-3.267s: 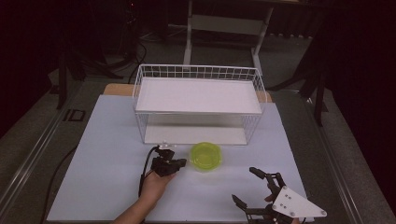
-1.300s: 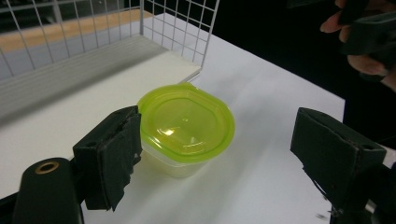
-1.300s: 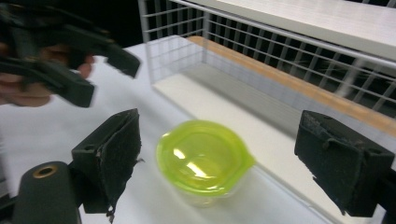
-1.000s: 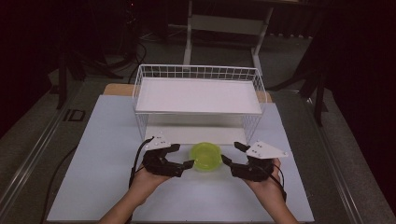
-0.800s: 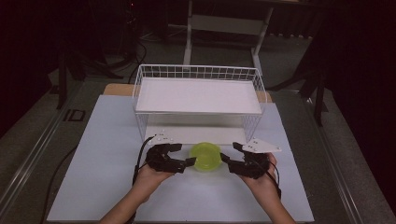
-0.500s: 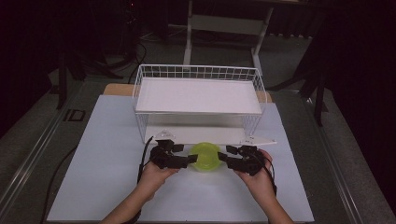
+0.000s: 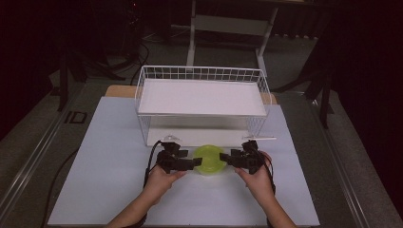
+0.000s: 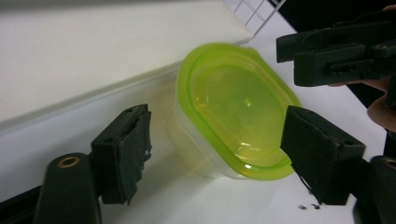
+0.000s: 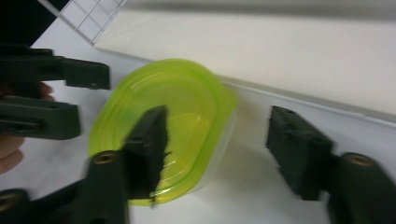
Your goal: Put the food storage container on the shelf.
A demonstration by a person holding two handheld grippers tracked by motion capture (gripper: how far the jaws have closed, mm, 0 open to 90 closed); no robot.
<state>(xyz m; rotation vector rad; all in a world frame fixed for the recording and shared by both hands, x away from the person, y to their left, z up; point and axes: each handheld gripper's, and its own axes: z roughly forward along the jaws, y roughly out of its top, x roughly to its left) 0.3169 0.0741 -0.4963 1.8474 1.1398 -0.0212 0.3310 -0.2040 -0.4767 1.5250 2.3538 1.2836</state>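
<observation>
Where both tongs gape — green-lidded tub between.

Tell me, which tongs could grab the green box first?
Probably the left tongs. They are open, with one jaw on each side of the green-lidded box. The right tongs are open too, but sit off to one side, one jaw over the lid.

Left gripper and right gripper flanking green container, wire rack behind
</observation>
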